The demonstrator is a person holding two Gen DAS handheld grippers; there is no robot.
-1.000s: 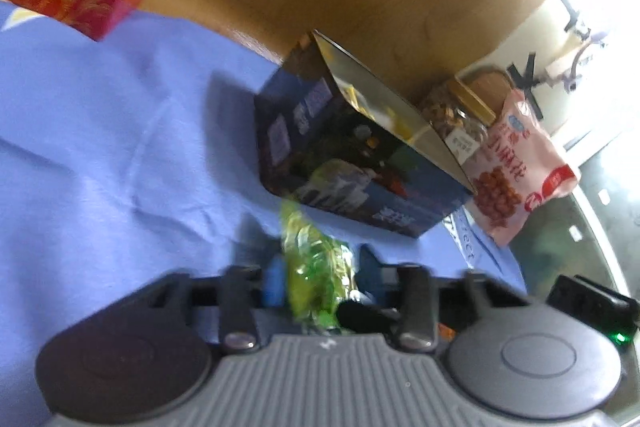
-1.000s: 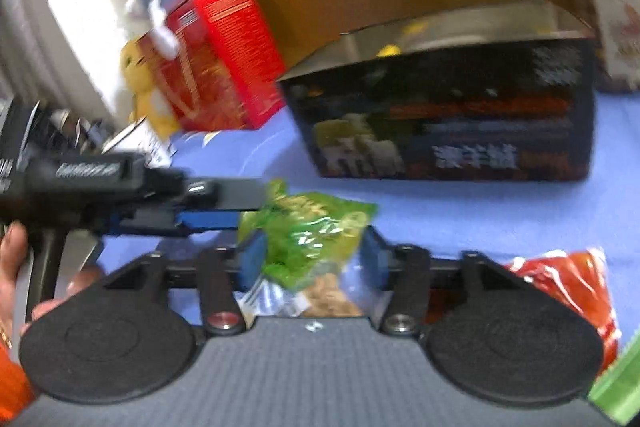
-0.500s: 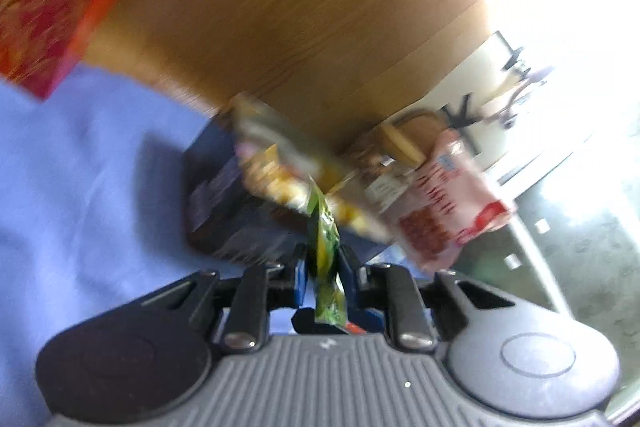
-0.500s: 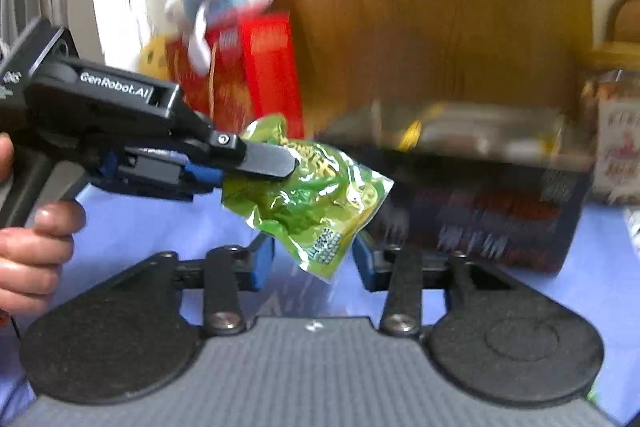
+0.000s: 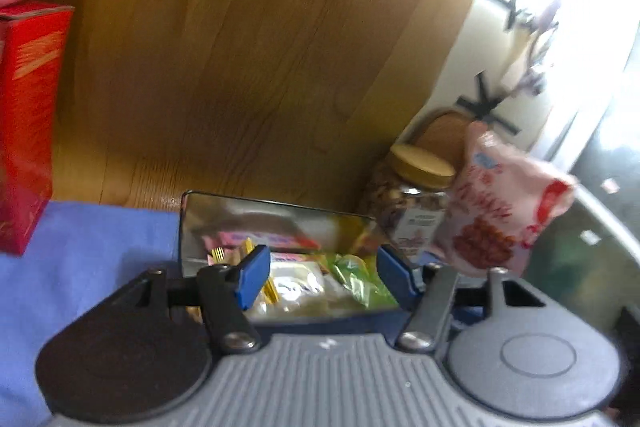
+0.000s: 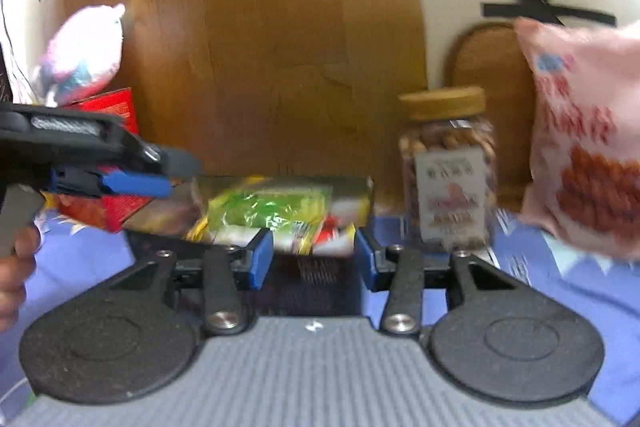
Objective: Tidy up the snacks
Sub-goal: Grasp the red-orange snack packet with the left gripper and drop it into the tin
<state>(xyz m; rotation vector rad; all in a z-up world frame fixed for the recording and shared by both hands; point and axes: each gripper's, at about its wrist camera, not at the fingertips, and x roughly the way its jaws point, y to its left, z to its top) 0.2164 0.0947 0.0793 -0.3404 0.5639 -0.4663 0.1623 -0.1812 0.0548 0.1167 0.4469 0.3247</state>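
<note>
Released since a moment ago, the green packet (image 5: 360,281) now lies inside the open snack box (image 5: 280,223), among other wrapped snacks. Left of the box stands a red carton (image 5: 28,123). Over the box, the left gripper (image 5: 320,275) is opening, empty; the right gripper (image 6: 314,257) is opening too, holding nothing. Right of the box, a nut jar (image 6: 448,167) and pink bag (image 6: 584,147) probably remain unsorted.

Table (image 6: 520,291) under a blue-violet cloth, pale pattern at its right side. Back edge meets a wood-grain panel. On it: open dark snack box (image 6: 320,279) mid-table, near the back edge; red carton (image 5: 28,131) toward the back left corner; clear nut jar (image 6: 446,167) with tan lid by the back right; pink snack bag (image 6: 588,147) just right of the jar.
</note>
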